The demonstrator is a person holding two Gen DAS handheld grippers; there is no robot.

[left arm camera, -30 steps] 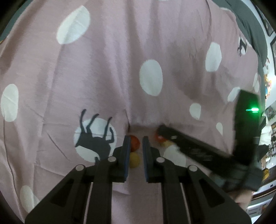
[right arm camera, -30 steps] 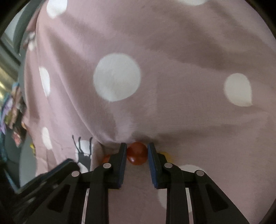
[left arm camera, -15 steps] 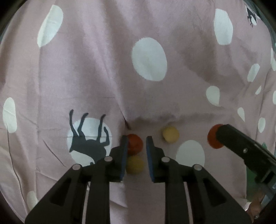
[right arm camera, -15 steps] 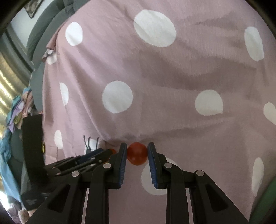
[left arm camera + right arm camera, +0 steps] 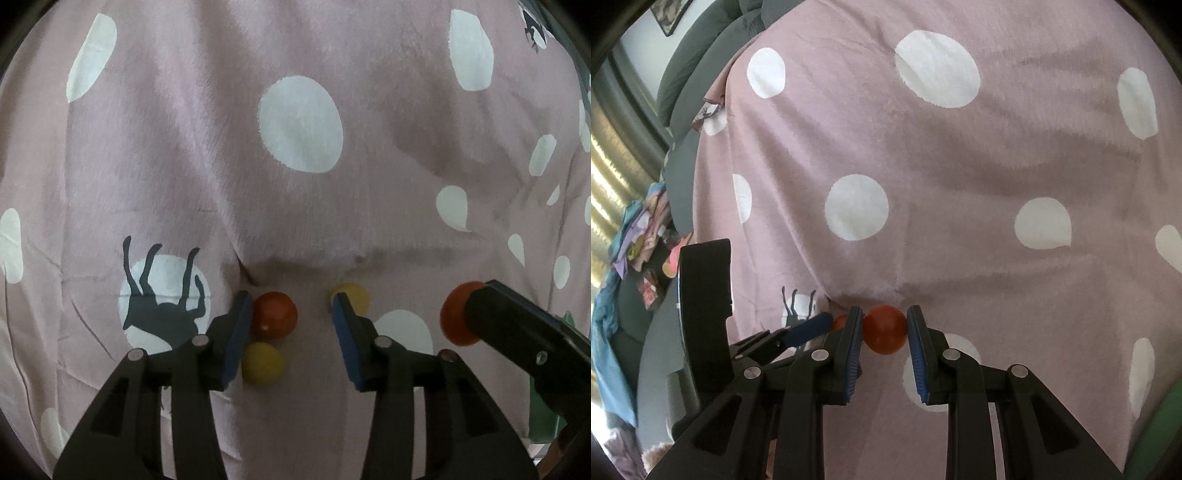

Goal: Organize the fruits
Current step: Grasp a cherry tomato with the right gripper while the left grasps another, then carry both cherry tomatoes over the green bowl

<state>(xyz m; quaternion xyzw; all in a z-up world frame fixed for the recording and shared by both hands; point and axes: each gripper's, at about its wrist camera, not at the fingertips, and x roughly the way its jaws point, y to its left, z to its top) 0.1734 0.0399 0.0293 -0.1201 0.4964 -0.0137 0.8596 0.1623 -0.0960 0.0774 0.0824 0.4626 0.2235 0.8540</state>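
left wrist view: the left gripper (image 5: 291,310) has just been opening, its fingers now moderately apart over the pink polka-dot blanket (image 5: 295,206). a round red fruit (image 5: 275,315) touches the left finger's inner face, ungripped, with a round yellow fruit (image 5: 263,363) just below it. a second yellow fruit (image 5: 351,297) peeks behind the right finger.

right wrist view: the right gripper (image 5: 884,328) clamps another red round fruit (image 5: 885,329) above the blanket; the yellow fruits are unseen here.

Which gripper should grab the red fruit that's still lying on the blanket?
Left. The left gripper is open beside the loose red fruit. The right gripper already holds another red fruit.
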